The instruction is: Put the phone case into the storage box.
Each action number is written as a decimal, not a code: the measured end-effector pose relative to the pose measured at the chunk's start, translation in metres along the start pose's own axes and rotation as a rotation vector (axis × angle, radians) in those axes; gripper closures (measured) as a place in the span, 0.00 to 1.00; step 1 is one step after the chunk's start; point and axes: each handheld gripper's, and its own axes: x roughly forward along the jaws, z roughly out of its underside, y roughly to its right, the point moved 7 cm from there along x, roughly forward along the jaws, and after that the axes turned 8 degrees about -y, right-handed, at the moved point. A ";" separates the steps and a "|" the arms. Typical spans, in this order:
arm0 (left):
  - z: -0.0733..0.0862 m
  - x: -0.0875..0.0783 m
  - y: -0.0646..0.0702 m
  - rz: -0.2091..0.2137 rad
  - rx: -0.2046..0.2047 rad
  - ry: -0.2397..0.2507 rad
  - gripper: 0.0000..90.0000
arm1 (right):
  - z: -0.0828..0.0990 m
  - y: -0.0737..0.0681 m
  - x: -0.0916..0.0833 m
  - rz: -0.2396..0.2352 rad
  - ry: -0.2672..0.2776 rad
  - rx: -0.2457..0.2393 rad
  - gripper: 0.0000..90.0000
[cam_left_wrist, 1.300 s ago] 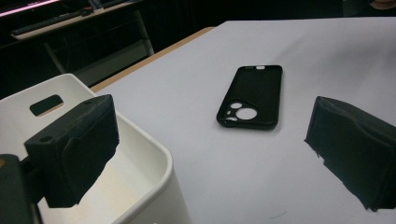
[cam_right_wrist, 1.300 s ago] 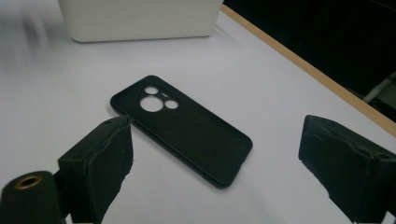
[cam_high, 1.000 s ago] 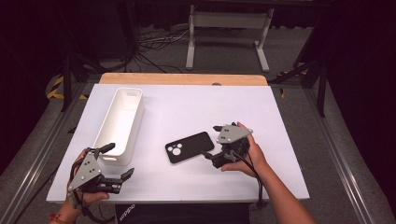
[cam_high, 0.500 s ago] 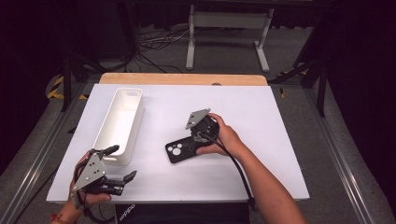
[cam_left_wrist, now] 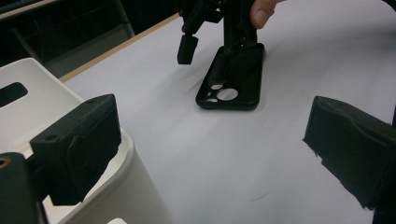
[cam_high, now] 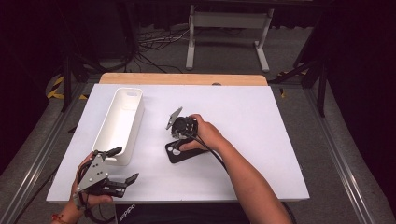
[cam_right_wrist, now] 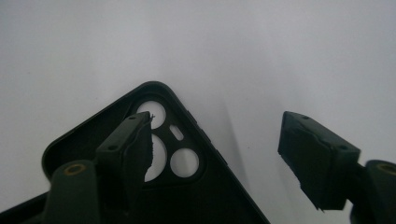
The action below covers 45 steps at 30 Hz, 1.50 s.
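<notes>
High view: white surface (cam_high: 261, 140) under you, white bin (cam_high: 119, 123) at its left. Black phone case (cam_high: 187, 153) lies flat mid-surface, right of the bin. Your right claw (cam_high: 177, 135) straddles its long edge, jaws just been closing, pads not pressing. Left claw (cam_high: 122, 164) wide open, holding nothing, beside the bin's near end

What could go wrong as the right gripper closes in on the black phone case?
1. The right gripper straddles one edge of the phone case, which lies flat on the white table; the jaws, just closing, may push it away instead of gripping.
2. A thin edge hold could let it pivot or drop before reaching the white bin.
</notes>
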 end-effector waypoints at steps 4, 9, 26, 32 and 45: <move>0.000 0.000 0.000 0.006 -0.002 -0.001 0.05 | -0.003 0.001 0.008 -0.015 -0.013 -0.012 0.35; 0.003 0.002 0.001 0.019 -0.006 -0.017 0.05 | -0.003 0.001 0.015 -0.038 -0.031 -0.017 0.39; 0.002 0.003 0.001 0.025 -0.002 -0.025 0.05 | -0.005 0.001 0.017 -0.131 -0.025 -0.053 0.73; 0.002 0.004 0.002 0.028 -0.001 -0.027 0.05 | -0.012 -0.006 0.017 -0.138 -0.119 -0.170 0.85; 0.002 0.001 0.001 0.032 -0.008 -0.022 0.06 | -0.021 -0.016 0.016 -0.030 -0.257 -0.370 0.91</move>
